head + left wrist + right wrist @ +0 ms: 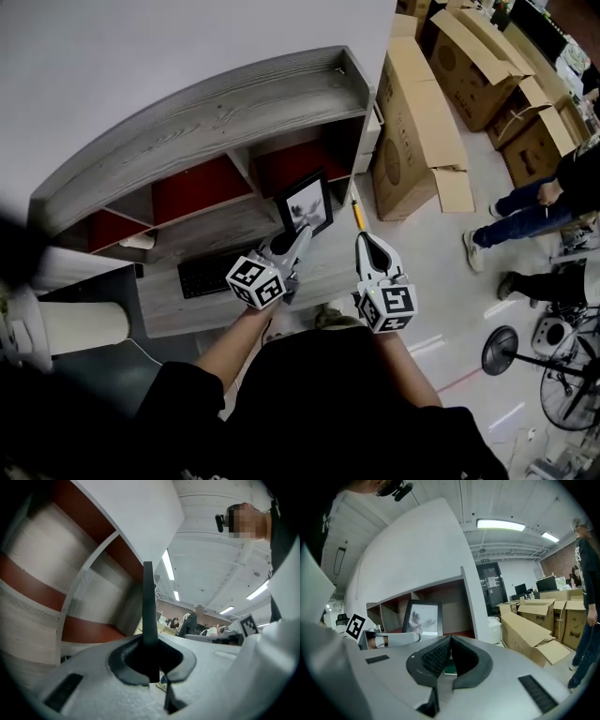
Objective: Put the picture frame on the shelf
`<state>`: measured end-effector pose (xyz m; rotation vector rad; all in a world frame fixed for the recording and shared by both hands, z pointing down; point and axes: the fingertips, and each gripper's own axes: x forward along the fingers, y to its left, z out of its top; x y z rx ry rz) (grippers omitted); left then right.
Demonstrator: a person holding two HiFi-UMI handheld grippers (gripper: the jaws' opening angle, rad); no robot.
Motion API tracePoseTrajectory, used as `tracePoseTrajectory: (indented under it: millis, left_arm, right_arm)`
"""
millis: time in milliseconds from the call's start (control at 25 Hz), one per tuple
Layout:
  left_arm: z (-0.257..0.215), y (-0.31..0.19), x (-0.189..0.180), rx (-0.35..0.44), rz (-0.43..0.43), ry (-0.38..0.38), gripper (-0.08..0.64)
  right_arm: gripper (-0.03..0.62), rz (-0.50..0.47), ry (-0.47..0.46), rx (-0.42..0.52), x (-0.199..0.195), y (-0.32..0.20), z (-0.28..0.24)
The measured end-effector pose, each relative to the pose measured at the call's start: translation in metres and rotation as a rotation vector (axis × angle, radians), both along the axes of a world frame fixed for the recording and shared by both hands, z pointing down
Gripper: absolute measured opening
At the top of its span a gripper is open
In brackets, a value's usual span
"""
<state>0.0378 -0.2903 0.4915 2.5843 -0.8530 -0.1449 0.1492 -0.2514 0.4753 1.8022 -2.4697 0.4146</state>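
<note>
Head view, left claw [301, 234]: pinching the lower edge of the picture frame [307, 202], the forearm reaching in from below.
Head view, picture frame: black-rimmed with a grey print, upright at the mouth of the right-hand red-backed compartment of the grey wooden shelf unit [216, 112]; whether its foot rests on the board cannot be told.
Head view, right claw [362, 241]: just beside the frame's right, apart from it, over the worktop [323, 267].
Head view, other things: a black keyboard [208, 273] on the worktop left of the claws; a yellow-handled tool [356, 214] near the right claw's tip; cardboard boxes [412, 122] on the floor to the right.
Head view, writing: black-and-white square markers on each claw's cube; the round print on the boxes is too small to read.
Left claw view, left claw [151, 666]: pressed onto the picture frame [148, 602], seen edge-on as a thin dark bar rising straight up from between the pads.
Left claw view, shelf unit [89, 597]: to the left, pale boards with red backs.
Right claw view, right claw [449, 644]: pads pressed together, nothing between them.
Right claw view, picture frame [423, 618]: ahead and left, upright at the shelf compartment, the left claw [410, 637] gripping its lower edge.
</note>
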Motion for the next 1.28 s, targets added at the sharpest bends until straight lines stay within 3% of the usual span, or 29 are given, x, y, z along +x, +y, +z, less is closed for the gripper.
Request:
tracePoseTrajectory:
  millis: [200,640,920,1280]
  left_arm:
    - [0.0,-0.042,0.016,0.035,-0.029,-0.06,0.029]
    - [0.025,-0.115,0.031,-0.037,-0.089,-0.143,0.029]
    - [0.023,-0.147,0.05,-0.061,-0.07,-0.097,0.029]
    - [0.037,-0.174,0.059,-0.128,-0.088,-0.136,0.029]
  right_arm:
    - [0.012,-0.05,0.004,0.007,0.012,-0.03,0.003]
    - [0.012,-0.137,-0.012,0.008,0.016,-0.073,0.008]
    - [0.012,-0.147,-0.033,-0.014,0.019,-0.081,0.01]
    - [0.012,-0.158,-0.027,-0.009,0.02,-0.091,0.006]
